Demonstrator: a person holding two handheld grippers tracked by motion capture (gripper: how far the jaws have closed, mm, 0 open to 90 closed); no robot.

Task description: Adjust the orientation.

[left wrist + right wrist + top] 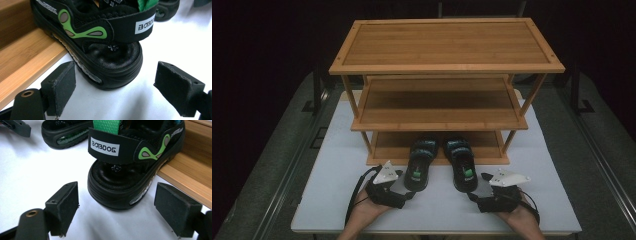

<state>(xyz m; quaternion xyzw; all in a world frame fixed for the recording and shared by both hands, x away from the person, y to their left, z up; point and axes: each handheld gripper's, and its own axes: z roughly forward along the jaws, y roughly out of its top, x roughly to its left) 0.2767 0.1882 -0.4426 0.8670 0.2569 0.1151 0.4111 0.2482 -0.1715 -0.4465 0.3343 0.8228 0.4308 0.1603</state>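
Observation:
Two black sandals with green trim lie side by side, toes on the bottom shelf of a wooden rack, heels on the white table top. My left gripper sits just behind the left sandal. In the left gripper view its jaws stand open, the left sandal's heel just ahead of the pads and untouched. My right gripper is behind the right sandal. It too is open, with the right sandal's heel close in front, clear of both pads.
The rack has three tiers; its top and middle shelves are bare. The bottom shelf's wooden edge lies left of the left sandal, and that same wooden edge lies right of the right sandal. The other sandal is close by. A person's hands hold both grippers at the table's near edge.

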